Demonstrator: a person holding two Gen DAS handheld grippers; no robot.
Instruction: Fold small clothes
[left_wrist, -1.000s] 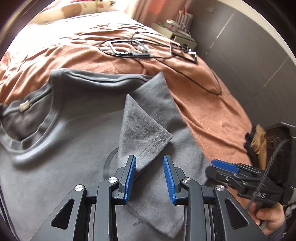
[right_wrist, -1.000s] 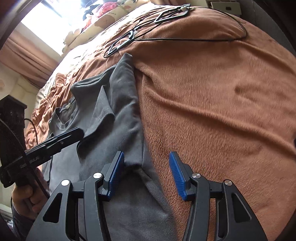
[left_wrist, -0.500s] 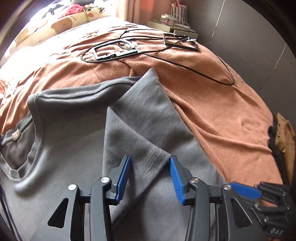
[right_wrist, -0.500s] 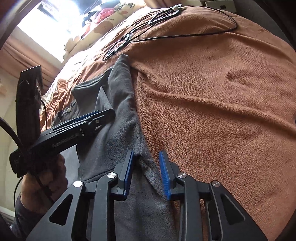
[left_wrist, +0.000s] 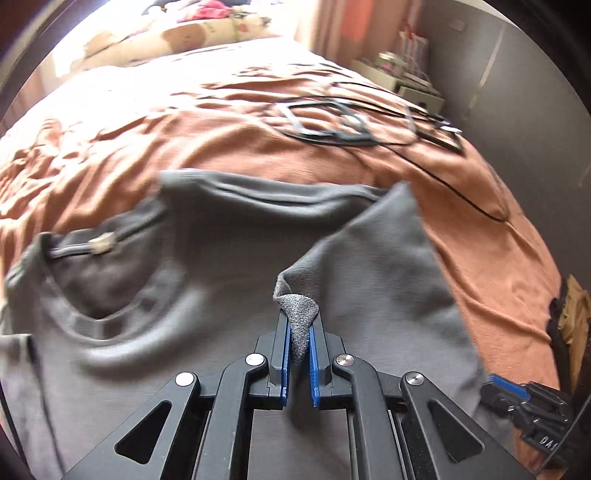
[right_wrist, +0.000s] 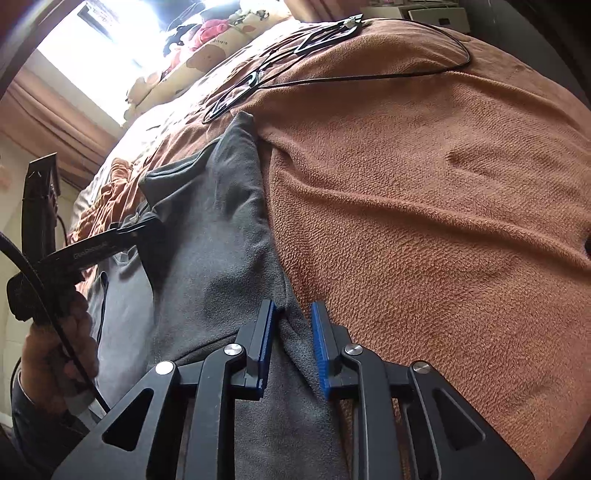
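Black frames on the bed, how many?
2. First frame lies on the orange blanket just beyond the grey shirt; second frame sits to its right, by the bed's edge. None looks hidden.

Shirt (left_wrist: 207, 280) spread on blanket (left_wrist: 491, 258), neckline to the left in the left wrist view. Folded sleeve (left_wrist: 369, 266) lying over the shirt's right part. Left gripper (left_wrist: 298, 332) just before the sleeve's corner, right gripper (right_wrist: 291, 332) at the shirt's right edge. Cable (left_wrist: 469, 199) and frames (left_wrist: 325, 125) behind the shirt on the blanket. Pillows (left_wrist: 192, 33) farther behind.
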